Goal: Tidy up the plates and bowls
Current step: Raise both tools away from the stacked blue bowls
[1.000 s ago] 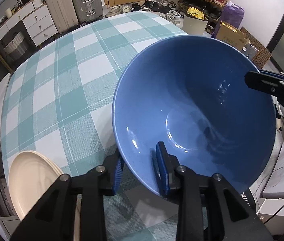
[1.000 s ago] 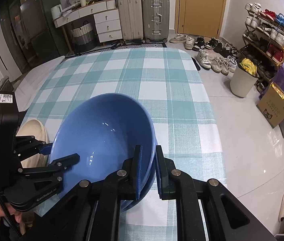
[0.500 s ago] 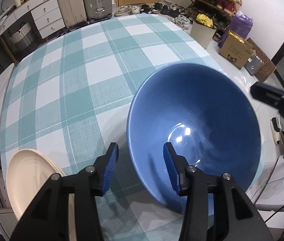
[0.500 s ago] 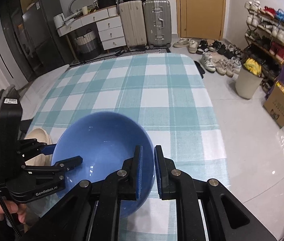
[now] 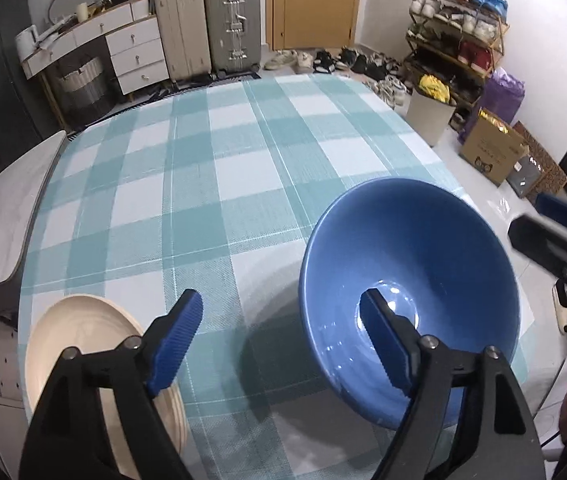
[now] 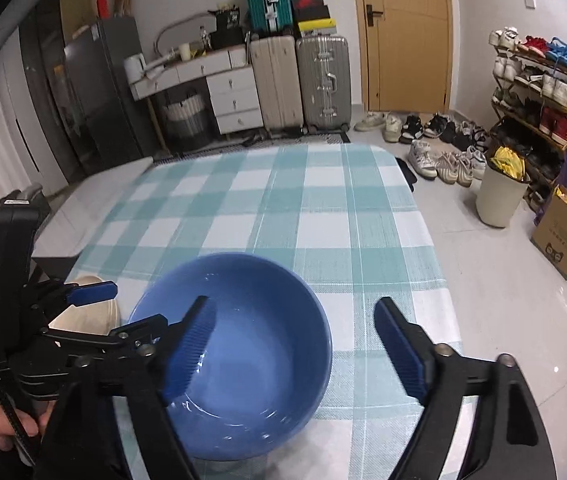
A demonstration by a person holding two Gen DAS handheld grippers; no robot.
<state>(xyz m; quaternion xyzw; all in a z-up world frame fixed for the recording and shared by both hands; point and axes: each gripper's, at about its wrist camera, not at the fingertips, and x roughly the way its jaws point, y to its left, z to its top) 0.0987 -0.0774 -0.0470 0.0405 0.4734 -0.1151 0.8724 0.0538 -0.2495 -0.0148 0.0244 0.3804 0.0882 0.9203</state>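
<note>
Both claws had let go of the blue bowl (image 5: 439, 264) since a second earlier, when each pinched its rim; left claw (image 5: 281, 336) now spread wide, one finger over the bowl's inside, the other over the cream plate (image 5: 79, 328); right claw (image 6: 291, 344) also spread wide, straddling the bowl's right rim, gripping nothing; bowl sat upright on the checked counter (image 5: 203, 168) near its front edge, toward the right corner; cream plate lay at the front left corner, apart from the bowl; suitcases (image 6: 303, 80) and shoe rack (image 6: 539, 88) stood beyond the counter's far edge.
</note>
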